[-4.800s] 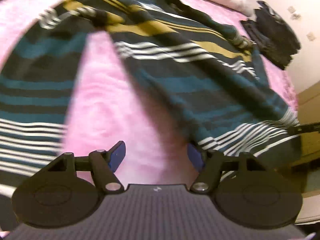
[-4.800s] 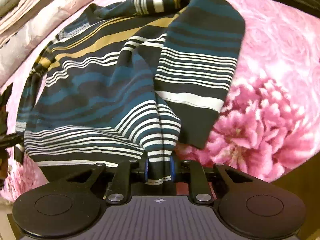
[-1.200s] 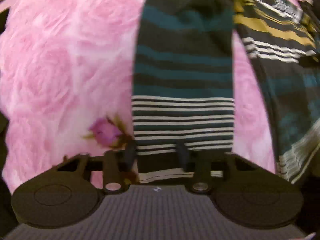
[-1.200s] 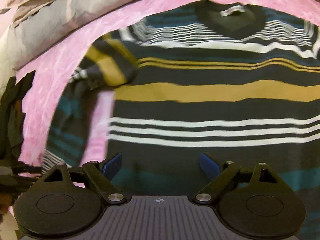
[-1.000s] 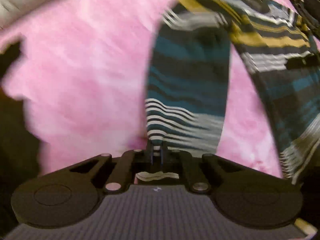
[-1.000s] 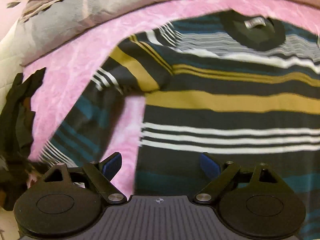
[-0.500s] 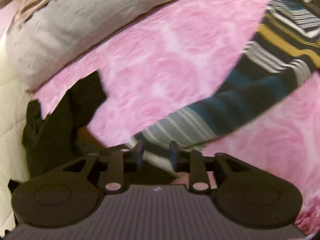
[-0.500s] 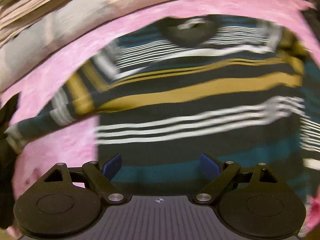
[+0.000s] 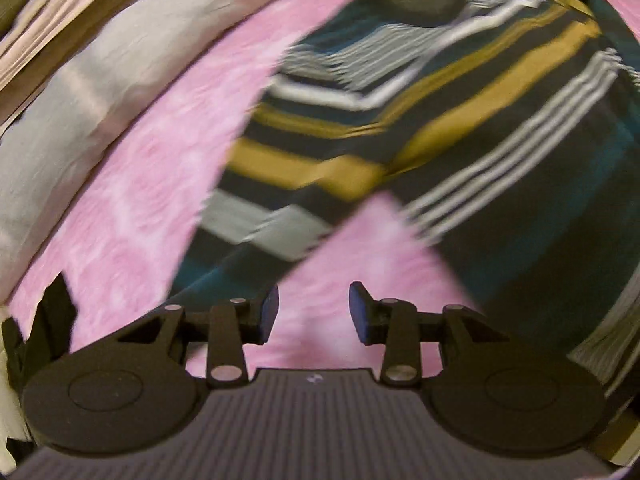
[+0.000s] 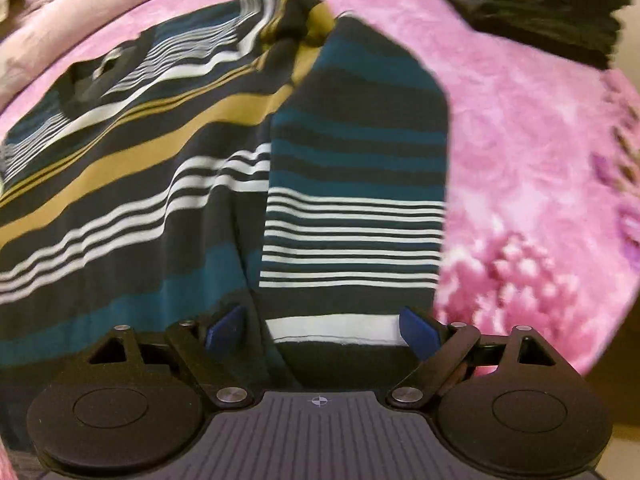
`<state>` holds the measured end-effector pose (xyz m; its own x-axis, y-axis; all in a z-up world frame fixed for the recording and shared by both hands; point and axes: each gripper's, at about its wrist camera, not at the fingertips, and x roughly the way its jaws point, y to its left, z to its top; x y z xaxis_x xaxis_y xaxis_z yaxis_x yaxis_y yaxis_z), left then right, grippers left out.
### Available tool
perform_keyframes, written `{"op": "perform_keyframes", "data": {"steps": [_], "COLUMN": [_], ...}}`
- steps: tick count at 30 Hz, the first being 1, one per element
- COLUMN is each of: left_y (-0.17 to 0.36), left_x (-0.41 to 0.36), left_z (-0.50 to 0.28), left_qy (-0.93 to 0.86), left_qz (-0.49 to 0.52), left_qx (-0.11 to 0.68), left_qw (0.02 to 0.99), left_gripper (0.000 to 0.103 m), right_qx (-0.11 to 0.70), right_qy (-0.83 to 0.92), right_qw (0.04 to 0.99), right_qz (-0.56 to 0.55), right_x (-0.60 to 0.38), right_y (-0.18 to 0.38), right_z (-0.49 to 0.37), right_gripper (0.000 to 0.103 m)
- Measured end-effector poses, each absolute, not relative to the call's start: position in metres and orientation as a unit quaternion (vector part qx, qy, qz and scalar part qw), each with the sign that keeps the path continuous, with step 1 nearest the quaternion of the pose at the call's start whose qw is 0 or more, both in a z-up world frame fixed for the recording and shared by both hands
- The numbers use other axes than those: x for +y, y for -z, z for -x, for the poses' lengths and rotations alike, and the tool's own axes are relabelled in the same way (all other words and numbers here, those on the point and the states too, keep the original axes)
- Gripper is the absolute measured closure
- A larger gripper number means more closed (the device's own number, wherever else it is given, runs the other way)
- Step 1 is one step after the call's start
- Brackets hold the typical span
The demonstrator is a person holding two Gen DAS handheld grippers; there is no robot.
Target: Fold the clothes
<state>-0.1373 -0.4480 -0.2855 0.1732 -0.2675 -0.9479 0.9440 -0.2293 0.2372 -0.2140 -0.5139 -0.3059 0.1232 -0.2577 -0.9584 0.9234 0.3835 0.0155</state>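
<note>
Pink floral bedding [image 10: 540, 152] covers the bed and carries everything in sight; a pale grey-beige pillow [image 9: 92, 92] lies along its far edge in the left wrist view, and a pile of dark folded clothes [image 10: 532, 4] sits at the upper right corner in the right wrist view.

One striped sweater [image 10: 132, 184], banded in black, teal, mustard and white, lies spread flat on the bedding with its dark neckline toward the pillow. Two sleeves show. One sleeve [image 10: 356, 184] lies straight down beside the body in the right wrist view, its white-banded cuff nearest the camera. The other sleeve [image 9: 256, 200] angles down from the shoulder in the left wrist view, with a wedge of pink bedding between it and the body; that view is blurred.

Low over the bedding, the left tongs [image 9: 313, 312] point toward the sweater. Their two blue-padded fingers stand moderately apart and hold nothing; only pink bedding shows between them, and the end of the angled sleeve lies just beside the left finger.

Aimed along the straight sleeve, the right tongs [image 10: 322, 330] are spread wide. Their blue fingertips [image 10: 416, 332] bracket the cuff, one on each side of it, not pressed against the cloth. Whether the fingers touch the fabric cannot be told.
</note>
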Motion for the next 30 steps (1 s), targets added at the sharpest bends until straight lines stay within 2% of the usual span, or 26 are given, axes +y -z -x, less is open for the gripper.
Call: {"op": "perform_keyframes", "data": {"steps": [4,5,7,11,17,19,20,21,26,30], "left_y": [0.289,0.287,0.284,0.281,0.283,0.283,0.283,0.283,0.283,0.284], "left_x": [-0.468,-0.474,-0.485,-0.503,-0.522,-0.526,-0.529,-0.531,-0.545,-0.554], "left_z": [0.212,0.23,0.263,0.318,0.362,0.363,0.364,0.363,0.372,0.39], "left_qy": [0.576,0.584,0.602,0.63,0.645,0.648,0.649,0.65,0.661,0.672], "left_qz": [-0.559,-0.56,-0.561,-0.573,-0.596,-0.603,-0.604,-0.606,-0.603,-0.597], "left_qx": [0.315,0.313,0.305,0.282,0.252,0.243,0.24,0.239,0.232,0.228], "left_qw": [0.506,0.497,0.479,0.442,0.406,0.397,0.395,0.392,0.381,0.374], "left_gripper": [0.069,0.068,0.066,0.064,0.064,0.064,0.064,0.064,0.064,0.064], "right_qx": [0.478,0.463,0.444,0.455,0.512,0.512,0.502,0.493,0.416,0.363], "right_qy": [0.395,0.4,0.419,0.401,0.346,0.357,0.356,0.363,0.459,0.581], "right_qw": [0.713,0.715,0.71,0.707,0.732,0.726,0.728,0.724,0.704,0.671], "right_qz": [-0.327,-0.337,-0.351,-0.364,-0.286,-0.288,-0.301,-0.317,-0.347,-0.285], "right_x": [-0.518,-0.522,-0.529,-0.535,-0.528,-0.534,-0.54,-0.546,-0.597,-0.653], "right_y": [0.311,0.309,0.305,0.315,0.329,0.327,0.322,0.315,0.252,0.205], "right_z": [0.218,0.224,0.237,0.244,0.217,0.225,0.234,0.246,0.326,0.389], "right_gripper": [0.016,0.022,0.023,0.023,0.024,0.055,0.084,0.096,0.096,0.095]}}
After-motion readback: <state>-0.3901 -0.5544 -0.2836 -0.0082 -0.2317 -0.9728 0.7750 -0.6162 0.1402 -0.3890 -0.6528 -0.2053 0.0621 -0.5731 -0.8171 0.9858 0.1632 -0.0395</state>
